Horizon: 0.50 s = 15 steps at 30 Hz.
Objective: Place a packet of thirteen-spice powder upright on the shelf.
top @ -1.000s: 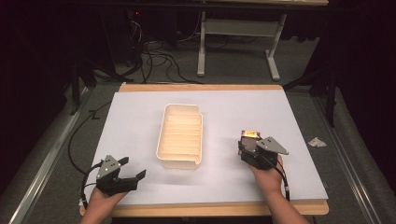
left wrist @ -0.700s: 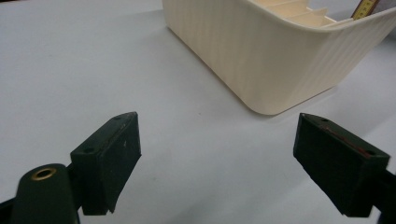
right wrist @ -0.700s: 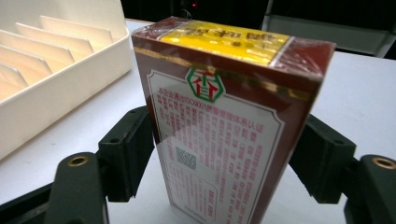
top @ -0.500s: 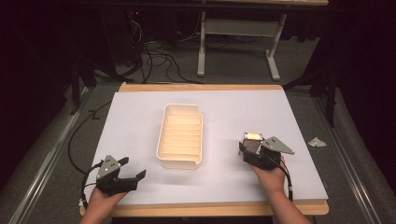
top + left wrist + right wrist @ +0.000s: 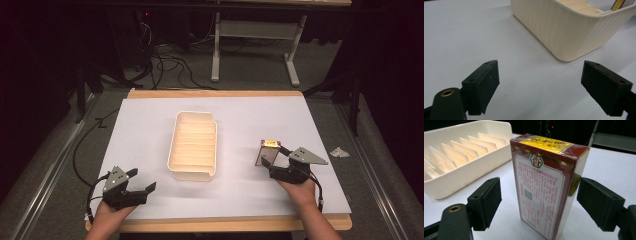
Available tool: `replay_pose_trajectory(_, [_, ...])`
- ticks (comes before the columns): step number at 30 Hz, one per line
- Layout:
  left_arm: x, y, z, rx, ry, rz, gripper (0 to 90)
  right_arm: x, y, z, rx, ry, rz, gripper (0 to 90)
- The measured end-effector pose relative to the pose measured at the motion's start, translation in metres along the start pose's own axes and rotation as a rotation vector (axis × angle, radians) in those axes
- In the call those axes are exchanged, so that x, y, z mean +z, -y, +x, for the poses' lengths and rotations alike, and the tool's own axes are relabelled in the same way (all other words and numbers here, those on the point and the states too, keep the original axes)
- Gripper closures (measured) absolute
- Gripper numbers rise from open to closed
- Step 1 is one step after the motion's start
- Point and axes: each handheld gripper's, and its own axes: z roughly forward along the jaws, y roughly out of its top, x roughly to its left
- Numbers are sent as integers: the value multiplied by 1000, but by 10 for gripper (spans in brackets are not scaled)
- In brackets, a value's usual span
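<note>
one dark red box (image 5: 268, 152) with a yellow top, one cream slotted tray (image 5: 193, 145), two claws: left claw (image 5: 140, 183), right claw (image 5: 272, 161). one white scrap (image 5: 339, 152) beside the counter (image 5: 150, 125).

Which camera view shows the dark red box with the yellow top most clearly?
The right gripper view: the box stands upright and close, its printed face readable. The high view shows it small, right of the tray; the left gripper view shows a corner.
</note>
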Motion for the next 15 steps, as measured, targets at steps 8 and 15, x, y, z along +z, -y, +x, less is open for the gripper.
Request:
replay_pose_trajectory(8, [1,1,0,3,0,6,158,-1,-4,-14,-11,-53,-31,199])
replay_pose_trajectory(15, [3,2,0,8,-2,11,158,8,-8,-24,8,-92,-36,211])
